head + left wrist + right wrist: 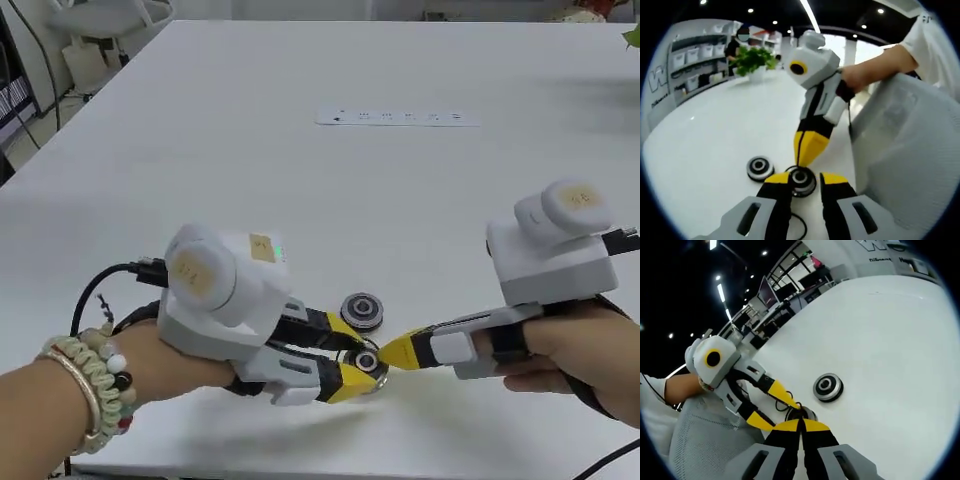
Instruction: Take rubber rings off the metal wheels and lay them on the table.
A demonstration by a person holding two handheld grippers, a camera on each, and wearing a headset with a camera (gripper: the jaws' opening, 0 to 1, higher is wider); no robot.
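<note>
the left gripper [367,360] clamps 1 metal wheel [802,181] between its 2 yellow-tipped jaws, low over the white table [300,180] near its front edge. the wheel lies flat, its bore pointing up. the right gripper [801,421] comes in from the opposite side, jaws pressed together, tips at that wheel's rim; whether they nip any rubber is unclear. a 2nd wheel [362,310] lies flat just beside, bore up, a black rubber ring [816,390] around it.
</note>
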